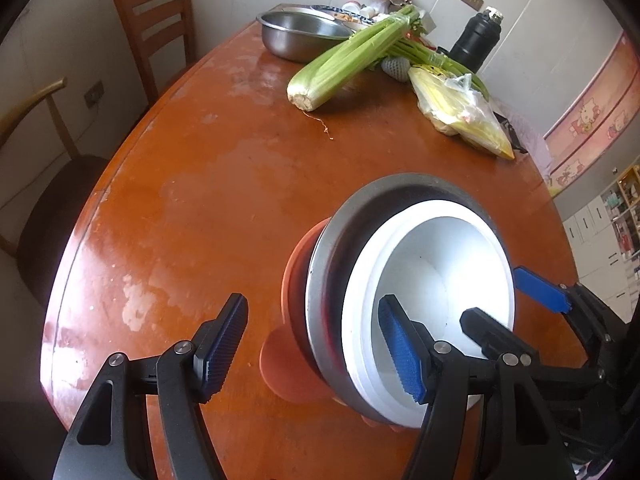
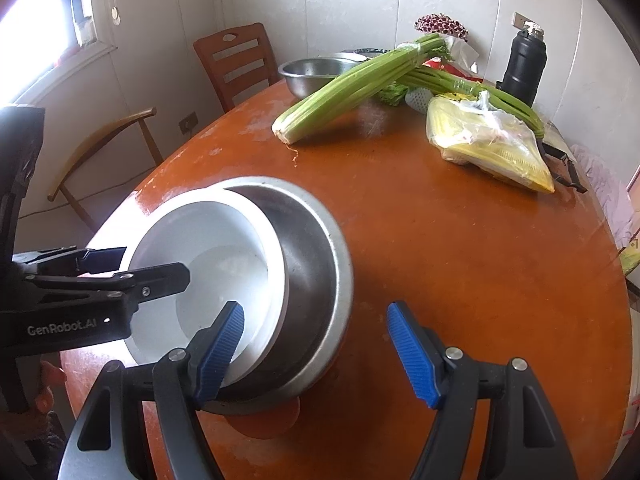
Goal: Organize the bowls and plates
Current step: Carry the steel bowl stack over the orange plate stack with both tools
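Looking along the left claw (image 1: 316, 346), its jaws stand apart with nothing gripped; its blue right pad sits in front of the white bowl (image 1: 432, 280), though whether it touches I cannot tell. That white bowl is nested in a steel bowl (image 1: 324, 292), which rests on an orange plate (image 1: 292, 296) on the round wooden surface (image 1: 200, 200). At 3 o'clock of the stack the right claw (image 1: 512, 300) reaches over the white bowl's rim, also parted. Toward 12 o'clock lie celery (image 1: 348, 60), a second steel bowl (image 1: 296, 36) and a black flask (image 1: 476, 40).

From the right wrist, the right claw (image 2: 316, 354) stands apart and empty, the left pad in front of the nested white bowl (image 2: 212, 264) and steel bowl (image 2: 316, 264). The left claw (image 2: 152, 264) enters at 9 o'clock, one finger over the white bowl. Bagged corn (image 2: 488, 144) lies at 1 o'clock.
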`<state>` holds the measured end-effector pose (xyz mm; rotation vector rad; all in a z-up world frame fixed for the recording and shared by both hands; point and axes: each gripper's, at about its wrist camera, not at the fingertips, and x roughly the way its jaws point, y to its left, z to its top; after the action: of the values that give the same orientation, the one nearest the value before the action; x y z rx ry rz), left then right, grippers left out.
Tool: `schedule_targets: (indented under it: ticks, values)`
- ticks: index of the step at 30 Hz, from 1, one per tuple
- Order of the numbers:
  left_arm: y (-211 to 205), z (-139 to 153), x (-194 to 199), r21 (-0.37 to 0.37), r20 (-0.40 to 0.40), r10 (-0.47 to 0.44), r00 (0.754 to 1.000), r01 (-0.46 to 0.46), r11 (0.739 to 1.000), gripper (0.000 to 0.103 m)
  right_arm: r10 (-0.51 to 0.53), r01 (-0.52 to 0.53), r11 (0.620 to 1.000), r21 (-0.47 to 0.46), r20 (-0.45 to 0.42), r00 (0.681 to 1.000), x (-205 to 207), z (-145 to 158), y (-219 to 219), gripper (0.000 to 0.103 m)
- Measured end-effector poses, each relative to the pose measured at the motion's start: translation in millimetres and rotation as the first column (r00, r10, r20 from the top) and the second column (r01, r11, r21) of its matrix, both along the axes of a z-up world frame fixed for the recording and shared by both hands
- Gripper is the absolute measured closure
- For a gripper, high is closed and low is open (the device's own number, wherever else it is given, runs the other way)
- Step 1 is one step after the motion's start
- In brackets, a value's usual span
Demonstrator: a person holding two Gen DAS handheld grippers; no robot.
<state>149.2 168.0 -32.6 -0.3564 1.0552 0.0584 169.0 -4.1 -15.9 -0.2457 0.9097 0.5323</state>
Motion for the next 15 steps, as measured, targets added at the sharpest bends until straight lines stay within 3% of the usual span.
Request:
schedule_targets:
  ticks: [15]
  values:
    - [-10.8,-10.7,19.0,-0.034,-0.020,-0.063,0.998,0.062,0.997,0.033,0.030,-0.030,1.000,0.002,-0.022,0.999,0.4,-7.7,7.0,0.029]
